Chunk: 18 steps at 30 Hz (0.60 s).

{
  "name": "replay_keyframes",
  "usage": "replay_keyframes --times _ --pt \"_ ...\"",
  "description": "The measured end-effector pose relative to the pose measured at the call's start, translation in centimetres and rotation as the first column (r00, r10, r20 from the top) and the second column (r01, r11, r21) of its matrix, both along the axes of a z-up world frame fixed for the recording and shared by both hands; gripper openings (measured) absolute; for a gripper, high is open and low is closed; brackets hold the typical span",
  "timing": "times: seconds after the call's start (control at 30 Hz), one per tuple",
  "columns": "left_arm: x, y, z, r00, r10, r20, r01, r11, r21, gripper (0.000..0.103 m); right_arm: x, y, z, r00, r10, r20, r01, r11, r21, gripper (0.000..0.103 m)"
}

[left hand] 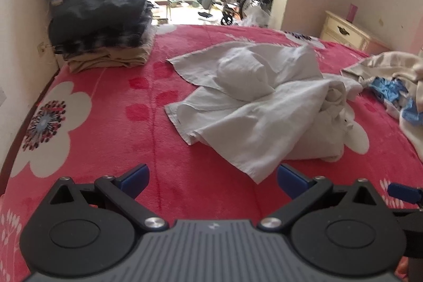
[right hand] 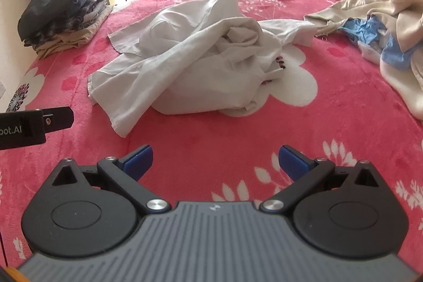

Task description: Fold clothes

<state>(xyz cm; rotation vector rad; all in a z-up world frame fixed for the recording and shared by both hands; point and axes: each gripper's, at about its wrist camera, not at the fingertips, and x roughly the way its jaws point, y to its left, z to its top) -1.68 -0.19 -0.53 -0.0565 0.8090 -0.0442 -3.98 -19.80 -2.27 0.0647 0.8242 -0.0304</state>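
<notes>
Hovering over the bed, both grippers spread wide and empty above the red floral blanket (left hand: pixel 111 123).

Low in each frame, the left gripper (left hand: pixel 212 177) and right gripper (right hand: pixel 215 159) hold nothing, likely poised to pick a hem. A crumpled white garment (left hand: pixel 253 107) lies mid-frame, just beyond both, unfolded. Folded clothes (left hand: pixel 103 25) are stacked at upper left, seemingly set aside as done; a beige and blue heap (right hand: pixel 383 28) waits at right.
</notes>
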Motion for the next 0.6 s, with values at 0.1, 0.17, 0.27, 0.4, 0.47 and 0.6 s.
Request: replay_keyframes --times 0.1,0.17,0.27,0.4,0.47,0.6 --pt "-0.16 0.03 0.14 1.0 0.017 -0.003 -0.017 1.0 0.009 0.103 -0.13 0.1 0.11 1.0 0.0 0.014 0.0 1.0 -0.025 0.102" --pt "-0.15 0.02 0.08 0.999 0.03 -0.021 -0.03 0.999 0.013 0.103 -0.19 0.25 0.2 1.0 0.004 0.02 -0.003 0.999 -0.048 0.102" --pt "-0.14 0.12 -0.25 0.998 0.036 -0.058 -0.036 0.999 0.005 0.103 -0.26 0.43 0.33 0.999 0.012 0.03 -0.01 0.998 -0.069 0.102" --pt "-0.51 0.47 -0.4 0.997 0.061 -0.057 -0.062 0.998 -0.01 0.103 -0.35 0.38 0.5 0.999 0.038 0.038 -0.036 0.999 -0.038 0.102" --pt "-0.7 0.51 -0.31 0.997 0.065 -0.043 -0.065 0.998 -0.009 0.103 -0.21 0.16 0.53 0.998 0.053 0.03 -0.053 0.999 0.001 0.102" --pt "-1.0 0.45 -0.23 0.996 0.084 -0.019 -0.084 0.996 0.007 0.103 -0.33 -0.04 0.54 0.993 0.115 0.033 -0.117 0.992 0.056 0.102"
